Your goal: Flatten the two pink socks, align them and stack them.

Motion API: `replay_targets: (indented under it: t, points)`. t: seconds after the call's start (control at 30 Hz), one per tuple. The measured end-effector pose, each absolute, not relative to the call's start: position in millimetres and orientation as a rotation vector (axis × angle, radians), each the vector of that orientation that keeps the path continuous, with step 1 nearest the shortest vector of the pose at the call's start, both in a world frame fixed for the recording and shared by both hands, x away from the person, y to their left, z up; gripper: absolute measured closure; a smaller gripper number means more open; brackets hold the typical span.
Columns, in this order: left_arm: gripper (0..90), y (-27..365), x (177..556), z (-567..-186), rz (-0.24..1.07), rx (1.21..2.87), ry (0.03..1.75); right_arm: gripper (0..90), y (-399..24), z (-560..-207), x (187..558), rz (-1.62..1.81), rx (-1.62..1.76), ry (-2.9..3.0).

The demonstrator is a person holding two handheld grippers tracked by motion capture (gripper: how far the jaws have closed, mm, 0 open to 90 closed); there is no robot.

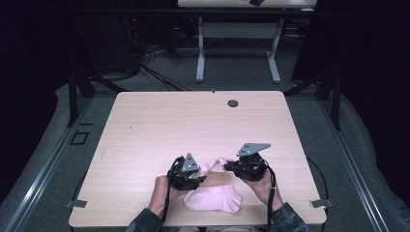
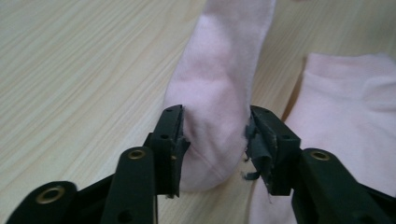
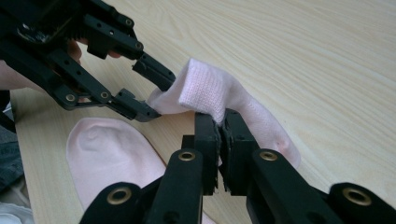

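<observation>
A pink sock (image 2: 219, 79) is stretched just above the wooden table (image 1: 169, 121) between my two grippers, near the front edge. My left gripper (image 2: 215, 140) has its jaws apart on either side of the sock's toe end, and the fabric there looks unsqueezed. My right gripper (image 3: 220, 123) is shut on the ribbed cuff end of the same sock (image 3: 210, 88), with fabric pinched between its pads. A second pink sock (image 1: 215, 198) lies flat on the table below the grippers. In the right gripper view the left gripper (image 3: 159, 95) faces mine across the sock.
A person's hands and dark sleeves come in at the table's front edge. A round cable hole (image 1: 233, 103) sits near the table's far edge. Another table (image 1: 237, 29) stands farther back on the grey floor.
</observation>
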State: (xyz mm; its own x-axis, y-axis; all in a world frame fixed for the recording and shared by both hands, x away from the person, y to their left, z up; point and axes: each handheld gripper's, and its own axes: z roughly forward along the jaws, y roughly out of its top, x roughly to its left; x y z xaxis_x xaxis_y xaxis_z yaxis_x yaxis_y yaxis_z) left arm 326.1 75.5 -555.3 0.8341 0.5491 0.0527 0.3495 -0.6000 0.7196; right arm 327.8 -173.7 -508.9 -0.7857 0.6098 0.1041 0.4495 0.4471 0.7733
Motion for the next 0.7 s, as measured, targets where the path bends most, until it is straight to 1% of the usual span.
replay_targets:
  t: [0.03,0.13,0.17,0.2,0.23,0.27,0.3,0.37,0.53,0.7]
  points:
    - [60.7,74,327,-558,0.345,2.274,0.658,86.1,-175,-509,329,1.259,0.941,2.510]
    - [69.6,74,327,-558,0.355,2.278,0.660,86.1,-175,-510,329,1.255,0.951,2.516]
    - [73.8,74,328,-559,0.353,2.275,0.656,86.1,-176,-510,329,1.259,0.955,2.513]
    - [73.8,74,328,-559,0.354,2.269,0.666,86.1,-176,-510,329,1.259,0.955,2.513]
    - [79.3,74,330,-559,0.356,2.264,0.676,86.1,-176,-510,330,1.262,0.967,2.514]
    - [81.1,74,330,-559,0.356,2.264,0.676,86.1,-177,-510,330,1.260,0.965,2.516]
    - [81.1,75,330,-559,0.360,2.258,0.678,86.1,-177,-510,330,1.260,0.965,2.516]
    - [87.1,76,330,-559,0.367,2.245,0.683,86.1,-179,-511,330,1.267,0.979,2.518]
    - [89.1,81,327,-550,0.354,2.249,0.690,86.1,-184,-512,329,1.293,1.008,2.521]
    - [89.2,90,322,-531,0.263,2.232,0.711,85.9,-188,-512,325,1.333,1.040,2.547]
